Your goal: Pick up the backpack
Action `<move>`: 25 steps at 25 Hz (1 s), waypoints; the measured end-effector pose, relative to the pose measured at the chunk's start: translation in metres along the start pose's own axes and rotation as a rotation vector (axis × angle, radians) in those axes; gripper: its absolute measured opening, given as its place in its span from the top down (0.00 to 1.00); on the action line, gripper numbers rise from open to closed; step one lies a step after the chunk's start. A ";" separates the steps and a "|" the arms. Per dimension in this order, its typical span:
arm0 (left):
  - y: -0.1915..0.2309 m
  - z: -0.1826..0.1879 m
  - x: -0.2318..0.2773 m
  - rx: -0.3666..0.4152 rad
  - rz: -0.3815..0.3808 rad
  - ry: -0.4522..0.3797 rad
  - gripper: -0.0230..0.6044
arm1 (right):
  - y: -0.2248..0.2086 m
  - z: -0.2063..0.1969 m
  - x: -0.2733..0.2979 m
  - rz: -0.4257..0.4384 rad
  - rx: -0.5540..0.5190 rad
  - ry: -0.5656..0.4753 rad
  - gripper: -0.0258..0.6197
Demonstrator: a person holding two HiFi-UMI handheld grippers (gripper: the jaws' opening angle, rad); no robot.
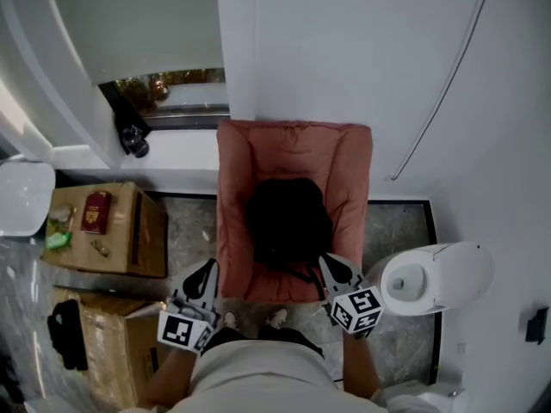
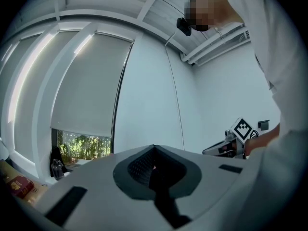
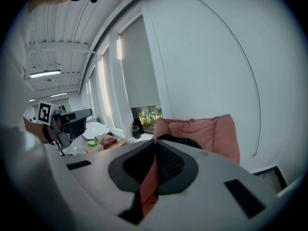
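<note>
A black backpack [image 1: 288,222] lies on the seat of a pink cushioned armchair [image 1: 344,157]. In the head view my left gripper [image 1: 209,267] hovers at the chair's front left corner, its jaws together and empty. My right gripper [image 1: 326,261] sits at the front right, its tip next to the backpack's lower edge and a loose strap; whether it touches is unclear. The right gripper view looks over shut jaws [image 3: 155,141] at the backpack [image 3: 180,139] and the pink chair back [image 3: 211,131]. The left gripper view shows shut jaws [image 2: 153,149] aimed level at the wall.
Two cardboard boxes [image 1: 120,231] [image 1: 112,334] stand left of the chair, the upper one carrying a red book [image 1: 95,212]. A white round bin-like object [image 1: 435,278] stands close at the right. A black item [image 1: 131,132] rests on the window sill behind.
</note>
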State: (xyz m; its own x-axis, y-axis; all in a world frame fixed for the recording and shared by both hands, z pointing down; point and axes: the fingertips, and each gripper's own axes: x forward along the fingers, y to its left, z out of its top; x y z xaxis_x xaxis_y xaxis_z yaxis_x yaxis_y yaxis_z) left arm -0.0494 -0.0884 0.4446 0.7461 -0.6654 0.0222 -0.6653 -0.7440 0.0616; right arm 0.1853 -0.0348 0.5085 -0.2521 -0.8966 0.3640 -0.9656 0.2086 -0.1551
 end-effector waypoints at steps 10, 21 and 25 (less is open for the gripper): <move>-0.005 0.000 0.000 0.018 0.021 0.019 0.94 | -0.013 -0.025 0.032 0.083 0.013 0.072 0.88; 0.006 0.004 -0.003 0.038 0.093 0.039 0.94 | -0.050 -0.054 0.090 0.114 0.019 0.156 0.79; 0.007 0.001 -0.007 0.042 0.114 0.064 0.94 | -0.068 -0.065 0.115 0.113 0.038 0.190 0.77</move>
State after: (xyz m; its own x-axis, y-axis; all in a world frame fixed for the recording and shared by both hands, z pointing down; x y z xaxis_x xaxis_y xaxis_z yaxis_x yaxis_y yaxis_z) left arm -0.0590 -0.0891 0.4440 0.6651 -0.7412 0.0905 -0.7450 -0.6669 0.0134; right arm 0.2179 -0.1270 0.6206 -0.3694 -0.7781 0.5080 -0.9284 0.2853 -0.2382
